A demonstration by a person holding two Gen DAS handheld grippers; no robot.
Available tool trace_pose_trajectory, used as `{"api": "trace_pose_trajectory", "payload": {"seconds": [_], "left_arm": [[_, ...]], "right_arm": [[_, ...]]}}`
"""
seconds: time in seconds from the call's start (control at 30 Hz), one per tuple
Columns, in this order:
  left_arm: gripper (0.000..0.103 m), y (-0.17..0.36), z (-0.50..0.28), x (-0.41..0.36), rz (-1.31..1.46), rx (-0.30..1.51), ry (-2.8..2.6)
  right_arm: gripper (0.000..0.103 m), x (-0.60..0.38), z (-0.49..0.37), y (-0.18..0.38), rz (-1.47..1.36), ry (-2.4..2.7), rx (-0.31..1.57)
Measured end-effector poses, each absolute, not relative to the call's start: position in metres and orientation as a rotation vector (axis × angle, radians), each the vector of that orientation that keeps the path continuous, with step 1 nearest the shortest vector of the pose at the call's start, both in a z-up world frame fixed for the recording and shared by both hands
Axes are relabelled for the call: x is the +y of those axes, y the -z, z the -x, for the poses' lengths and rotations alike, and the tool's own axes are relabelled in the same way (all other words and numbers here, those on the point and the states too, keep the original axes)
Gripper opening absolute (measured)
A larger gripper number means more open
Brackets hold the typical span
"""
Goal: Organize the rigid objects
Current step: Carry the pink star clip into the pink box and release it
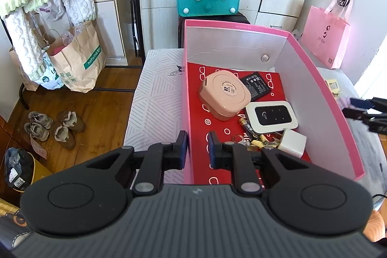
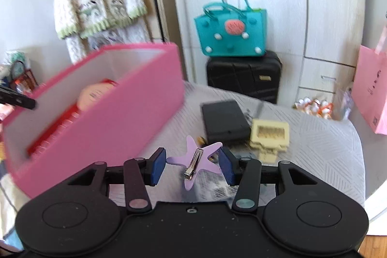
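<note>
At the centre of the right wrist view, the right tool [image 2: 192, 165] held a purple star-shaped hair clip [image 2: 196, 161] by two opposite arms, lifted above the quilted surface [image 2: 314, 149]. The clip looked light, stiff and thin, probably slippery on its flat plastic face; those arm tips seemed the surest hold, clear of the metal spring. At lower centre of the left view, the left tool [image 1: 197, 149] pinched the pink box [image 1: 321, 79] by its near wall.
</note>
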State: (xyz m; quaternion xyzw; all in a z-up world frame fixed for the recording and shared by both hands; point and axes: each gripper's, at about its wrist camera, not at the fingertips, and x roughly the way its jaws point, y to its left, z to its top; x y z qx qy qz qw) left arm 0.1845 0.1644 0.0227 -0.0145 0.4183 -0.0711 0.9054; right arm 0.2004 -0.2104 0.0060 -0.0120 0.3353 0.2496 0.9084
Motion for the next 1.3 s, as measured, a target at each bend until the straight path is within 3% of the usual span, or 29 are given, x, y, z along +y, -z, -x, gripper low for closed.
{"api": "trace_pose_trajectory", "payload": {"seconds": [0.17,0.37,0.7,1.3], "left_arm": [[0.009,-0.023,-0.181,0.16,-0.038,0.839,0.146],[0.008,-0.023,-0.179,0.162,-0.049,0.826,0.154],[0.008,-0.021,-0.173,0.17,-0.002,0.799,0.176],[0.008,-0.018,-0.17,0.182,0.046,0.785,0.215]], "right_arm": [[0.054,-0.191,-0.187,-0.041,-0.007,-0.635,0.64],[0.054,-0.151,-0.185,-0.061,-0.064,-0.822,0.661],[0.054,-0.066,-0.216,-0.036,-0.042,-0.966,0.884],[0.056,-0.03,-0.257,-0.031,-0.041,-0.873,0.91]]}}
